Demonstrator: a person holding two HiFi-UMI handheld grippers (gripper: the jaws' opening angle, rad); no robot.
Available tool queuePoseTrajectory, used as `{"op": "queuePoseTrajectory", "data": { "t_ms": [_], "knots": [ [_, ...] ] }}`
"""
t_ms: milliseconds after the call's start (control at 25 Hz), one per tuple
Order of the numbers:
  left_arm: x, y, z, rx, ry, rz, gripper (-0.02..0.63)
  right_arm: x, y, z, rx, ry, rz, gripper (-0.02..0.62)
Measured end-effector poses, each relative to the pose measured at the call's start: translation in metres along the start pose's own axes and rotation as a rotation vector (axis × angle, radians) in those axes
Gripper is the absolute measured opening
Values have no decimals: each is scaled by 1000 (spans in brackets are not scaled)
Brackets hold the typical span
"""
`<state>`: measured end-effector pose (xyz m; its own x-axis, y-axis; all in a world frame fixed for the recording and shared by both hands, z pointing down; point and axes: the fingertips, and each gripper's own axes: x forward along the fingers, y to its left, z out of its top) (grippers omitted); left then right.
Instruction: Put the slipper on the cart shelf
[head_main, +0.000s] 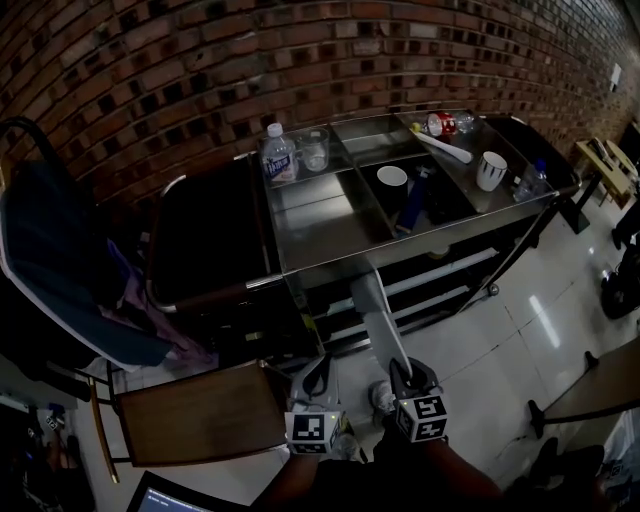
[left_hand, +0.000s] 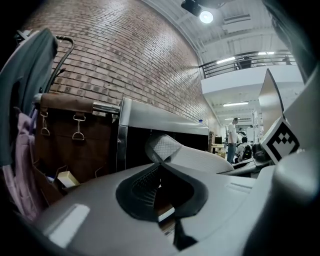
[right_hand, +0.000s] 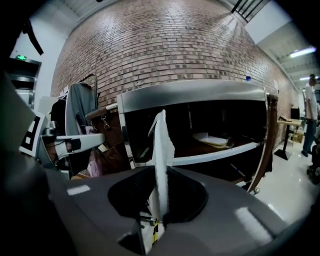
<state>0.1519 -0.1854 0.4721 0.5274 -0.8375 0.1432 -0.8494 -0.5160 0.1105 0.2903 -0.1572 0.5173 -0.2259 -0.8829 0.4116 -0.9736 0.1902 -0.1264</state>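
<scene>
Facing the steel cart shelf (right_hand: 215, 156), the right tool (right_hand: 159, 172) pinches a thin white slipper (right_hand: 161, 142) edgewise, while the left tool (left_hand: 160, 162) is closed and empty; the floppy slipper could snag the shelf rim.

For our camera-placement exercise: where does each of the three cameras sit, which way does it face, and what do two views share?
Head view: on the person's head, looking steeply down at the cart; left gripper and right gripper show at the bottom.
Left gripper view: on the left gripper, facing the cart's end; its jaws show, together.
Right gripper view: on the right gripper, facing the cart shelf; its jaws clamp the slipper.
Shared: all show the slipper.
</scene>
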Motion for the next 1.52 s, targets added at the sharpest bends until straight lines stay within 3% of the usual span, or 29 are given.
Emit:
{"op": "queuePoseTrajectory", "data": {
  "t_ms": [480,720,1000,1520],
  "knots": [
    [28,26,-5,10,39,109,18,101,-7,27,118,33,133,58],
    [35,40,-4,53,53,186,17,148,-8,33,203,70,185,58],
    [47,54,0,24,40,259,18,193,-16,39,260,106,183,58],
    [62,51,17,-1,2,288,18,238,-20,31,277,158,168,60]
  ]
}}
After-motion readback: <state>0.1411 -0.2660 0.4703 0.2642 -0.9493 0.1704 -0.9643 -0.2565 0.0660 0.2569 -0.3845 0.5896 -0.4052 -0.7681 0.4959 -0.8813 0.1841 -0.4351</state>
